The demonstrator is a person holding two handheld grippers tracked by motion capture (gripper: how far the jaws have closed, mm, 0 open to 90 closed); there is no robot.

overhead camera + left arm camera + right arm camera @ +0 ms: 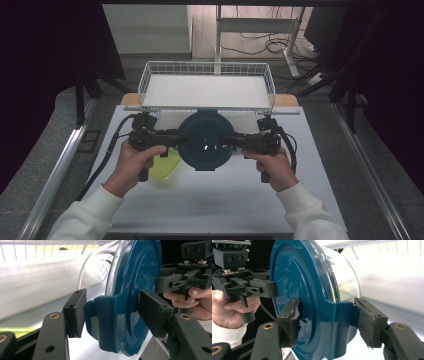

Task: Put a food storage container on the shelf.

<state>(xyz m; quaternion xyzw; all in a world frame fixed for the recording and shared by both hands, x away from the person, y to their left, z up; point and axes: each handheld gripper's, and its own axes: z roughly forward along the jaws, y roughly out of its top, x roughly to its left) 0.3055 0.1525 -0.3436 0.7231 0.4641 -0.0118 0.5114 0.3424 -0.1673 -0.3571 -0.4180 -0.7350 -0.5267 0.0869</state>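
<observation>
Teal-lidded container [205, 140], clamped at opposite lid clasps by the left gripper [179, 138] and right gripper [231, 141], hangs lifted short of the wire basket [207, 68], not yet placed.

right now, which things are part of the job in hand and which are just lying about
In the job:
- round clear container with teal lid, held off the table
- left tongs, clamped on one lid tab
- right tongs, clamped on the opposite tab

Lying about:
- yellow-green plastic lid on the white table
- white wire basket behind
</observation>
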